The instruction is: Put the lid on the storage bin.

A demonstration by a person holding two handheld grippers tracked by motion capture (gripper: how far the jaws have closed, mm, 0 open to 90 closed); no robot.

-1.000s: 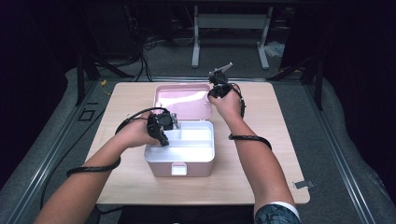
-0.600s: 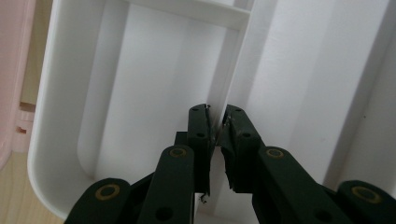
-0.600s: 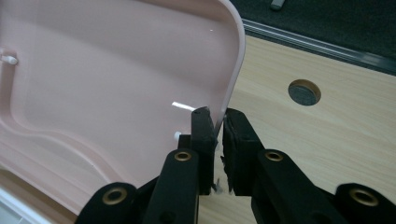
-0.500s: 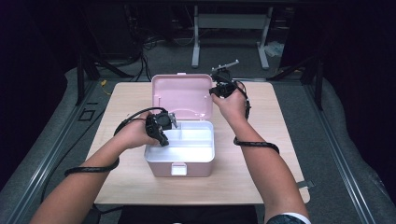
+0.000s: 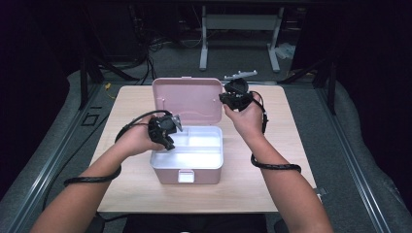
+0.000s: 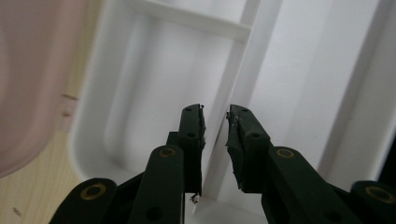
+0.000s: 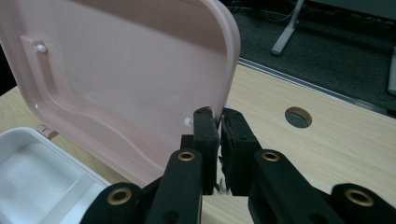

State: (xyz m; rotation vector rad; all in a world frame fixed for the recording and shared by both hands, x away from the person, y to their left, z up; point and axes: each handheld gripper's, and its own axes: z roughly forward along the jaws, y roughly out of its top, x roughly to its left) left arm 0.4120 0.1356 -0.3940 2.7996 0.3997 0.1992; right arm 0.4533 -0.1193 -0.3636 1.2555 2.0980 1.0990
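Observation:
A pink box [image 5: 187, 170] with a white divided tray [image 5: 194, 150] stands mid-table, its lid [image 5: 187, 99] raised nearly upright. My right gripper [image 5: 229, 99] is shut on the lid's right rim; in the right gripper view its jaws [image 7: 219, 116] clamp the pink lid [image 7: 126, 79] edge. My left gripper [image 5: 167, 138] reaches into the tray's left side. In the left gripper view its jaws [image 6: 215, 114] straddle a white divider wall [image 6: 233, 70]. They have just been opening, and a gap shows on the right pad's side.
The wooden table [image 5: 291, 145] has a round cable hole [image 7: 298, 116] beyond the lid. A small white part [image 5: 240, 75] lies at the far table edge. A metal stand [image 5: 238, 29] and cables sit on the floor behind. Cables trail from both wrists.
The lid has swung up from lying back to nearly upright, carried by my right gripper, which rose and came nearer. My left hand stayed at the tray.

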